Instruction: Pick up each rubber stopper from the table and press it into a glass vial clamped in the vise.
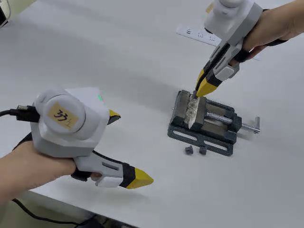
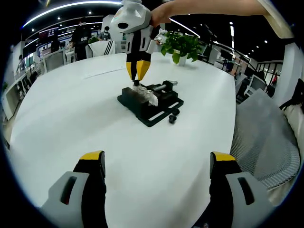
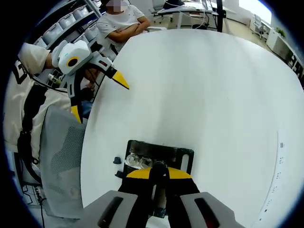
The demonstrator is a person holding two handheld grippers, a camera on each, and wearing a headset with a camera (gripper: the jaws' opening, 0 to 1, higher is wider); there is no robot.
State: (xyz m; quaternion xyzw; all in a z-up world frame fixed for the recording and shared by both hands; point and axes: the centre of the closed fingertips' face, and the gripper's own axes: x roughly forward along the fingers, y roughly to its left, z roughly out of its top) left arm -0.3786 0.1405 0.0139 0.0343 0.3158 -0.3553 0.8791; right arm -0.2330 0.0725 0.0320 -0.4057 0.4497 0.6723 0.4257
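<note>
Partway through, with right hand-held gripper (image 1: pixel 199 91) clenched on a stopper (image 3: pixel 158 167) just over a vial (image 1: pixel 192 110) in the vise (image 1: pixel 209 137), left hand-held gripper (image 1: pixel 135 147) released and well apart, two loose stoppers (image 1: pixel 189 150) waiting on the counter (image 1: pixel 118 57) beside the vise.

On your left gripper (image 1: pixel 128 147), a yellow sticker (image 1: pixel 63 117) atop the housing with dark handwritten marks, perhaps two digits, too scrawled to read surely, on your right gripper (image 1: pixel 200 90), the corner of a second yellow sticker (image 1: pixel 209 8), its writing cut off
</note>
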